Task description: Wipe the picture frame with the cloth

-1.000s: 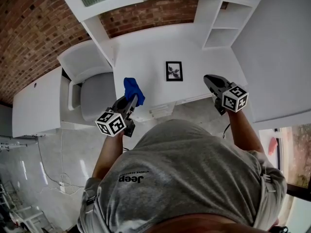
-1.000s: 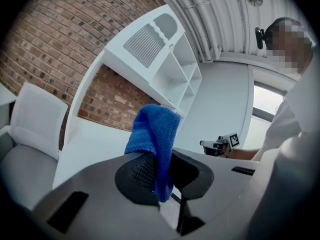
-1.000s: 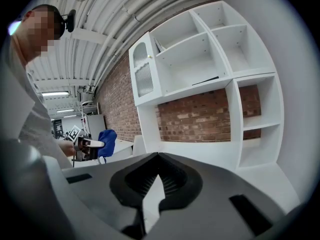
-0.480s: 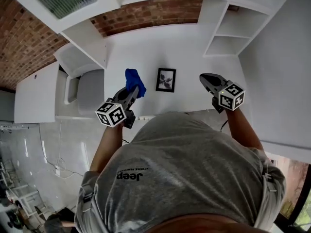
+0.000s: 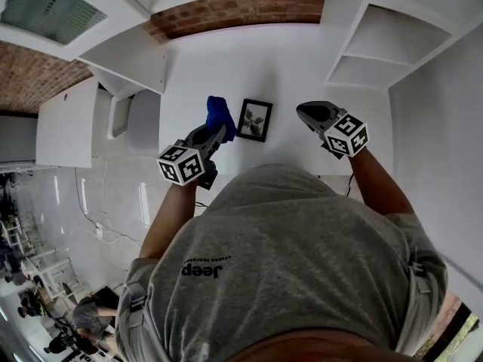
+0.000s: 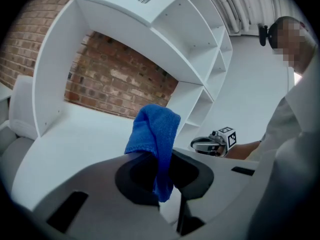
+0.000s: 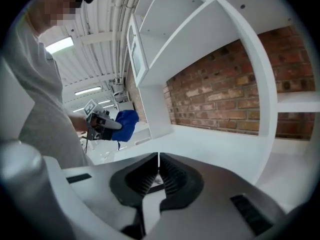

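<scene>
Status: left gripper [image 6: 161, 171] is clamped on the blue cloth [image 6: 154, 126]. A bunched fold stands above the jaws and a short tail hangs down between them. The right gripper [image 7: 158, 170] has its jaws drawn together to a hairline slit, with nothing held. The picture frame [image 5: 255, 120] sits on the white table [image 5: 287, 59] near the front edge, between the two grippers, its face showing from above; whether it lies flat or is propped cannot be told. In the head view the cloth is just beside the frame's left edge, and contact cannot be confirmed. The right gripper is near the frame's right side, apart from it. Judgement: the cloth is picked up and brought to the frame, and that part is done. No wiping contact is evident, so the wipe itself remains, likely with the right gripper steadying the frame.
</scene>
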Tool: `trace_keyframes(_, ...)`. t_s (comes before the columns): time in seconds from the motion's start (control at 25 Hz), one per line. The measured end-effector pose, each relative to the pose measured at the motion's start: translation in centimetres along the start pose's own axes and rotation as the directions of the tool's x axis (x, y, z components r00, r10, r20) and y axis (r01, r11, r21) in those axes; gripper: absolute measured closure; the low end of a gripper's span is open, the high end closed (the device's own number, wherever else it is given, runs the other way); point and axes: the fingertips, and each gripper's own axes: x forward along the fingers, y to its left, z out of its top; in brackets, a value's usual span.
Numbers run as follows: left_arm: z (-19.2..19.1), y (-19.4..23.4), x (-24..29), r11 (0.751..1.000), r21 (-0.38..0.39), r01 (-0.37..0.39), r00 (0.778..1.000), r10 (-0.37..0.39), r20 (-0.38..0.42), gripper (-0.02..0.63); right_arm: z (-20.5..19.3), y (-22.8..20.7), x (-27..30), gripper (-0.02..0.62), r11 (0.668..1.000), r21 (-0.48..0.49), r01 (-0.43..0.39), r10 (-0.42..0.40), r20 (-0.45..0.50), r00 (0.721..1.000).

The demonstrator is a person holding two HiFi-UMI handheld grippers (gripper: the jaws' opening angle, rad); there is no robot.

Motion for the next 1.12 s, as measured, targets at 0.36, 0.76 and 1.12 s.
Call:
trace_keyframes(0.36,-3.3,5.1,1.2,0.993,-0.007,0.120,0.985,-0.120,-0.121,0.550,-4.7,3.2,7.9,0.578,0.995,-0.100,0.009,-0.029,-0.205,0.978)
trace_keyframes(0.76,-5.9,7.1,2.6,0.984,0.007,0.180,0.958,-0.173,-0.230,0.551,-12.5,6.2,13.6,0.578,0.992,-0.121,-0.030,-0.025,-0.434,0.901)
trace_keyframes(1.12,-7.9,7.6,3.5,0.989,0.016,0.150,0.952,-0.140,-0.272,0.550,-16.8,6.6,15.0,0.578,0.982,-0.187,-0.025,-0.077,-0.518,0.852)
